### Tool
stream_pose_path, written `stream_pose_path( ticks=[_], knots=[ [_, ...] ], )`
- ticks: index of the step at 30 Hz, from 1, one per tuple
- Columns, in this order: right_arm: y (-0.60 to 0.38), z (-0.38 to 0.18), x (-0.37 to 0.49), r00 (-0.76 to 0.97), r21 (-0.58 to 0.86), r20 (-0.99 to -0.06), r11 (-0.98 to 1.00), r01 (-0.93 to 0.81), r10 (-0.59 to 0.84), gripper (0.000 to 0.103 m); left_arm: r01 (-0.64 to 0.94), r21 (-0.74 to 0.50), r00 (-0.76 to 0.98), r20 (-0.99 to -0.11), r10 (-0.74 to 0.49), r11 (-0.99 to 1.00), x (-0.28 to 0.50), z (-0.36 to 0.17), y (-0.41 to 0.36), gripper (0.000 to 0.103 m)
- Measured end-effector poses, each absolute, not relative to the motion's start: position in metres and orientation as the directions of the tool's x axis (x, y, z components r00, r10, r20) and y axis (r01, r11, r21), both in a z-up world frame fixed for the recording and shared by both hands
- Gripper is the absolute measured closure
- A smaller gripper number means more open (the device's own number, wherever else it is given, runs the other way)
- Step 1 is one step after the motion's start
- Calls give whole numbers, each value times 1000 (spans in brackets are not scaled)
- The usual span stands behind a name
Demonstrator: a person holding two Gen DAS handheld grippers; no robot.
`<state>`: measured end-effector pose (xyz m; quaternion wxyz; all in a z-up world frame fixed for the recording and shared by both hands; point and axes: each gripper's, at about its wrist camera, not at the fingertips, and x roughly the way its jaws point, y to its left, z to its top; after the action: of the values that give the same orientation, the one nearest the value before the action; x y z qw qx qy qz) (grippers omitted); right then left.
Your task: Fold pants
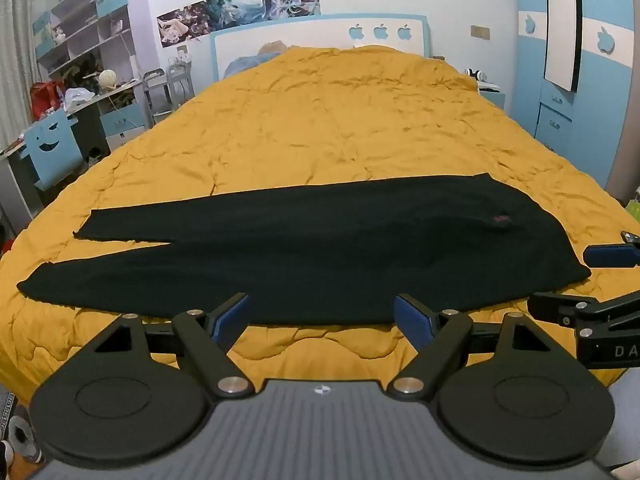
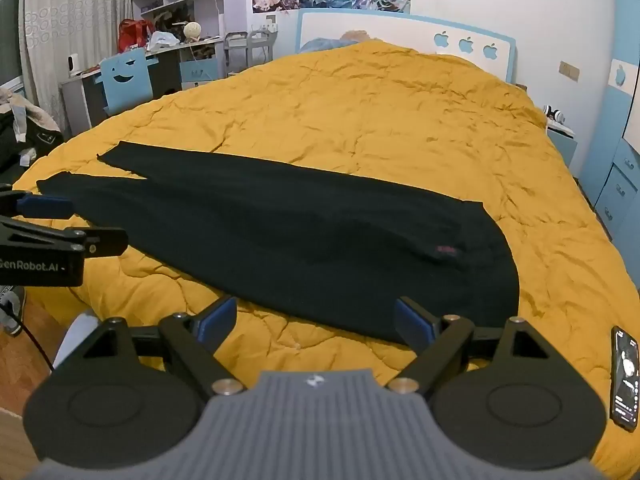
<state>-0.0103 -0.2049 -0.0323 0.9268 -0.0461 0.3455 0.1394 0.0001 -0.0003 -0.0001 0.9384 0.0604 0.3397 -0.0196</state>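
Left wrist view shows the black pants lying flat on the yellow bed cover. They stretch long from side to side, with the two legs pointing left and the waist at the right. The left tool hangs just over the near edge of the pants, its blue pads spread wide, holding nothing. Only the right wrist view shows a phone lying on the cover near the bed edge. The right tool is spread wide too, empty, near the waist end.
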Motion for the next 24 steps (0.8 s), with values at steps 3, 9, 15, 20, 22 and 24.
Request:
stream_pose_path(
  ticks=[3,9,15,20,22,24],
  knots=[
    [-205,-32,-11,722,11,-653,956,-293,228,21,79,101,766,-643,4,992,0,0,-1,8],
    [-204,-36,-16,719,1,-657,954,-301,227,21,77,99,765,-644,5,992,1,0,0,8],
    [-197,-35,-14,712,-25,-671,953,-301,207,21,75,97,764,-645,5,992,-6,-11,7,8],
    [-195,-37,-15,710,-56,-681,953,-298,182,21,62,103,756,-654,21,993,-4,-13,8,8],
    [-195,-38,-16,709,-59,-683,953,-296,178,21,56,108,753,-657,29,993,-7,-12,6,8],
    [-195,-37,-19,710,-63,-683,954,-294,174,21,53,108,750,-661,32,993,-7,-12,6,8]
  ],
)
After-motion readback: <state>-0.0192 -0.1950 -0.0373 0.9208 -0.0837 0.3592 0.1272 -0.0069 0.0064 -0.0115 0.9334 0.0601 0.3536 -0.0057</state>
